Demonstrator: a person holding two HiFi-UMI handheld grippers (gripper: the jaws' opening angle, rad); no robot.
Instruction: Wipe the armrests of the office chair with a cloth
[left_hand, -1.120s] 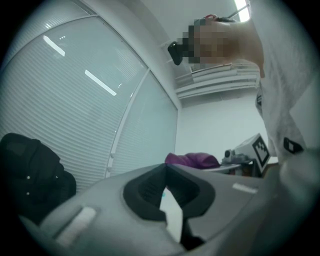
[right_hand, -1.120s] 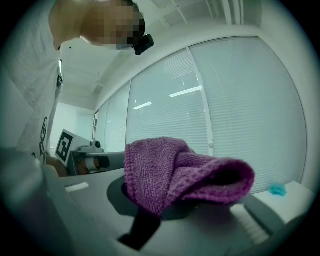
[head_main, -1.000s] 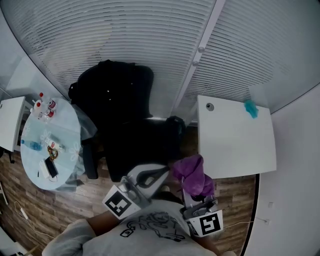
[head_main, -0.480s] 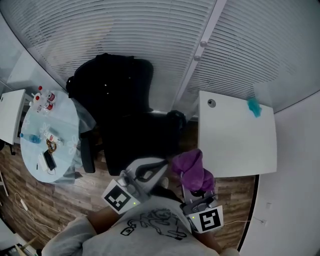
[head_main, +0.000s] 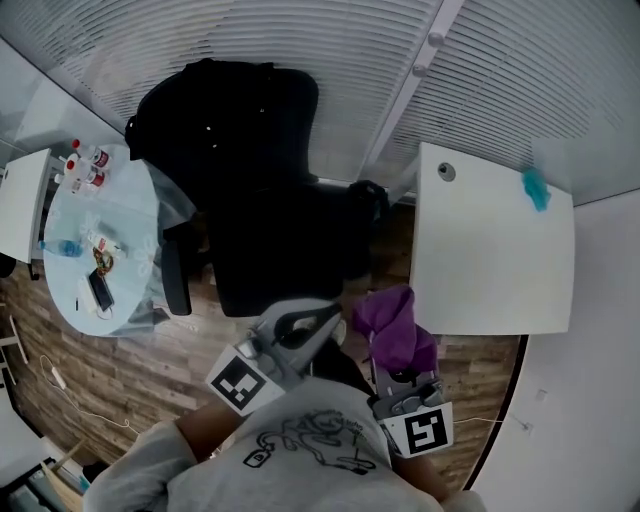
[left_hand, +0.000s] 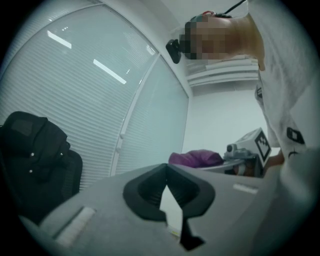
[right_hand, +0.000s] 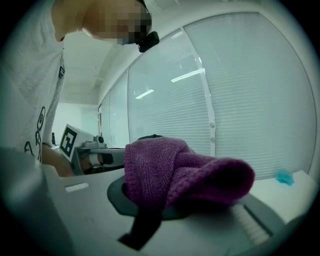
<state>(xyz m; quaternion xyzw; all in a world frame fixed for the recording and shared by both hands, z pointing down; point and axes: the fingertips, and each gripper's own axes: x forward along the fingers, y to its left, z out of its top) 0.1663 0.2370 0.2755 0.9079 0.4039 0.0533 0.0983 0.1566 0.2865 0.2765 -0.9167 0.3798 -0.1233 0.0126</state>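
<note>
The black office chair (head_main: 280, 250) stands before the blinds with a dark jacket (head_main: 215, 110) over its backrest. Its left armrest (head_main: 177, 280) shows beside the round table and its right armrest (head_main: 367, 203) near the white desk. My right gripper (head_main: 392, 340) is shut on a purple cloth (head_main: 395, 322) that drapes over its jaws, held short of the chair's front right corner. In the right gripper view the cloth (right_hand: 180, 172) covers the right gripper (right_hand: 172, 197). My left gripper (head_main: 333, 318) hovers in front of the seat, its tips together and holding nothing; the left gripper (left_hand: 167, 168) points towards the blinds.
A white desk (head_main: 490, 270) at the right carries a small teal object (head_main: 535, 188). At the left, a round glass table (head_main: 130, 230) holds bottles (head_main: 85, 165) and a phone (head_main: 100, 290). Window blinds (head_main: 350, 60) close off the back. Wood floor (head_main: 120, 370) lies below.
The head view has shifted, so the chair and desk sit a little higher in the picture. Both grippers keep about the same pose, the cloth still in the right one.
</note>
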